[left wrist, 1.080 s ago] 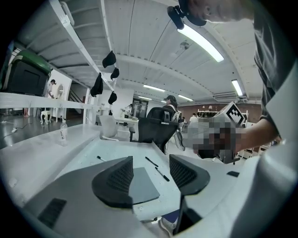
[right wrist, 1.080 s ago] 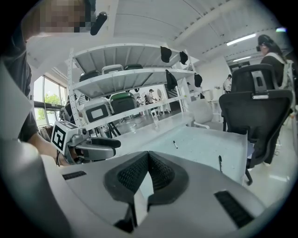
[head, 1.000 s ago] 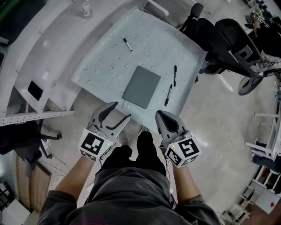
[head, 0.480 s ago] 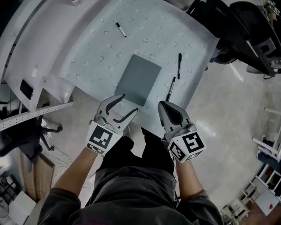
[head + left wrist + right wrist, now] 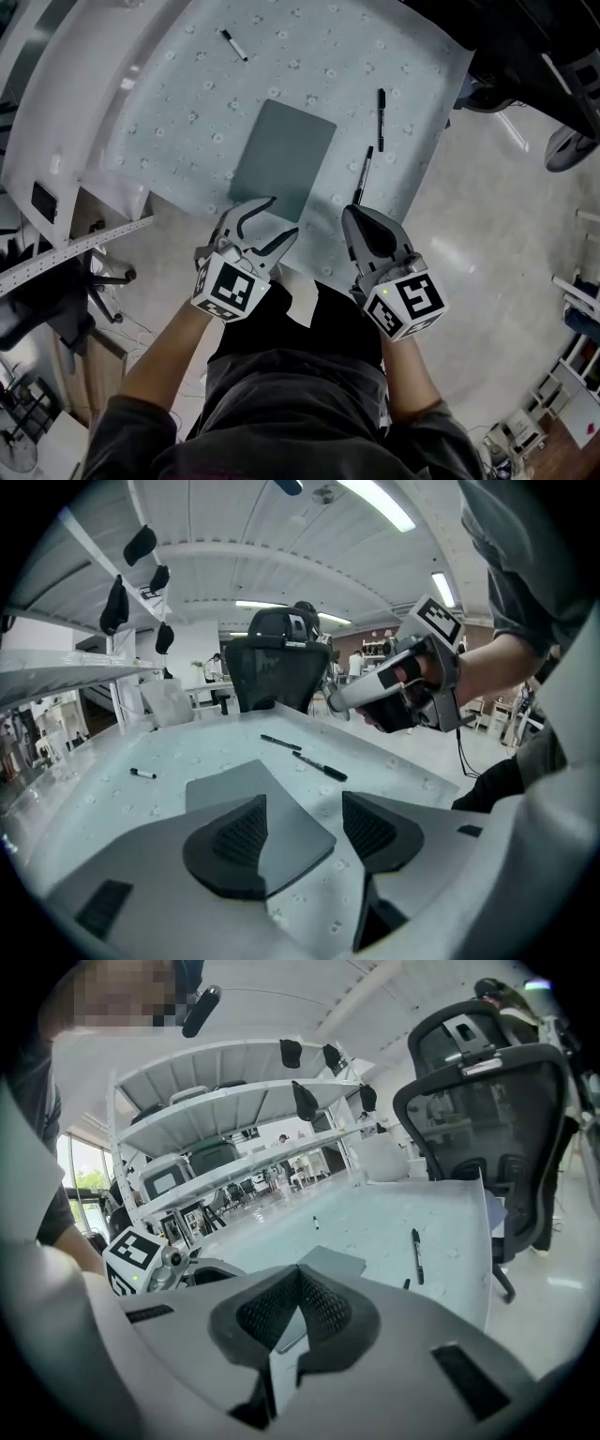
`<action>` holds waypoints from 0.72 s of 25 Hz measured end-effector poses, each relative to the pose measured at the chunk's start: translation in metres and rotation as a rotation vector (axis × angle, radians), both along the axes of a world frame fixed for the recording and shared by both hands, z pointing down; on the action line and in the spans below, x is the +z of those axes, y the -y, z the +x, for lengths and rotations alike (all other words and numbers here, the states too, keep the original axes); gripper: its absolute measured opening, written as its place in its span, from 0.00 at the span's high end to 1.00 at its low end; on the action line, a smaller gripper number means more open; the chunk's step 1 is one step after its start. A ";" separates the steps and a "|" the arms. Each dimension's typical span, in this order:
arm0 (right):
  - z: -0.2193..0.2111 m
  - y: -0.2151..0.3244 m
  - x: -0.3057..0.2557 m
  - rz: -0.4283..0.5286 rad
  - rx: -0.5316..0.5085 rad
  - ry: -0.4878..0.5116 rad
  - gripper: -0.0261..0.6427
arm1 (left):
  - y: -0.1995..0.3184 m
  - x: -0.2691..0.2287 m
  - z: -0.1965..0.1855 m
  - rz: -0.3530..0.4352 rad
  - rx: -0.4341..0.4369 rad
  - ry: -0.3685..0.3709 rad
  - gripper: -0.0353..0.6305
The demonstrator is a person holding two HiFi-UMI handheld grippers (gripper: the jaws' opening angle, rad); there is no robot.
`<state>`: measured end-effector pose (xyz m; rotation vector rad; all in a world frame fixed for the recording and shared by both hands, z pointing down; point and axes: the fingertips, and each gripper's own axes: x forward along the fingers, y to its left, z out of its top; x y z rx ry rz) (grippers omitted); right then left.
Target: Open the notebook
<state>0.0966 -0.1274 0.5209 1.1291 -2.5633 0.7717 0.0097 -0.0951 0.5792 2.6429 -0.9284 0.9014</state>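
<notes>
**Q:** Task status?

**A:** In my judgement, not begun on the cover itself. The left tool (image 5: 281, 217) has its jaws apart with nothing between them. It is positioned over the near edge of the notebook (image 5: 281, 159); contact cannot be confirmed. The right tool (image 5: 352, 214) has its jaws together on nothing, just beside the near end of the nearer pen (image 5: 362, 176). The notebook lies flat and shut near the middle of the bench (image 5: 169, 122). Left to do: catch the cover edge, lift it and fold it over.

**Q:** What does each view add?

**A:** The left gripper view shows the notebook's near corner in line with the gap between the pads. The right gripper view shows its pads meeting, which the head view shows only from above. The head view gives the full layout: the farther pen (image 5: 382, 106) is right of the notebook and the marker (image 5: 232, 44) is at the far left. Both gripper views show an office chair (image 5: 487, 1101) standing beyond the bench.
</notes>
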 end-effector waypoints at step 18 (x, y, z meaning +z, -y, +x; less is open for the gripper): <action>0.020 -0.006 0.036 -0.025 0.062 0.017 0.96 | -0.011 0.065 0.024 0.168 0.286 0.342 0.57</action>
